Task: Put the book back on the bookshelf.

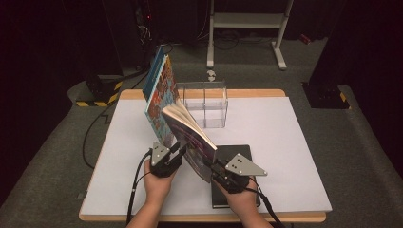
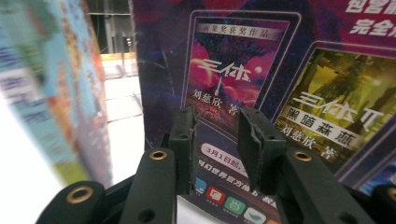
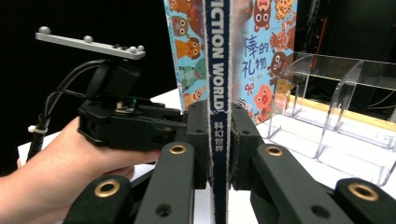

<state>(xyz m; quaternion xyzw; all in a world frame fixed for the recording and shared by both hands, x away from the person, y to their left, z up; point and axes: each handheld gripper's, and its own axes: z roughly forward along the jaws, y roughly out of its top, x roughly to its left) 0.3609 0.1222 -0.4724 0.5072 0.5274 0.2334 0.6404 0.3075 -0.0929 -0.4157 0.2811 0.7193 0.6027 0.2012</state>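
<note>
table (image 1: 294,142): white top with wood edging, standing on grey carpet; dark room, white frame legs seen at the back.
organiser (image 1: 205,105): clear acrylic rack with upright dividers, placed at the far middle of the table, just behind the books.
picture book (image 1: 159,97): large, thin, colourful; stood nearly upright on its edge just left of the organiser, tilted a little.
black book (image 1: 244,153): laid flat on the table under and beside the right hand.
magazine (image 1: 190,140): purple-covered, paperback-thick; held tilted off the table between the two grippers, just in front of the picture book.
magazine handling: judged light and floppy; pages are expected to fan and sag if gripped at a corner. Glossy cover is likely slippery. A hold close to the spine is judged best, as that is the stiffest part.
right gripper (image 3: 218,149): pressed together on the magazine's spine edge, which is seen running straight up between the pads.
left gripper (image 2: 215,149): jaws set partly apart, right up against the magazine's back cover; nothing is seen pinched between the pads. Whether the pads touch the cover cannot be told.
risk: slip through the pads is judged possible if the magazine is swung fast while held by one gripper.
</note>
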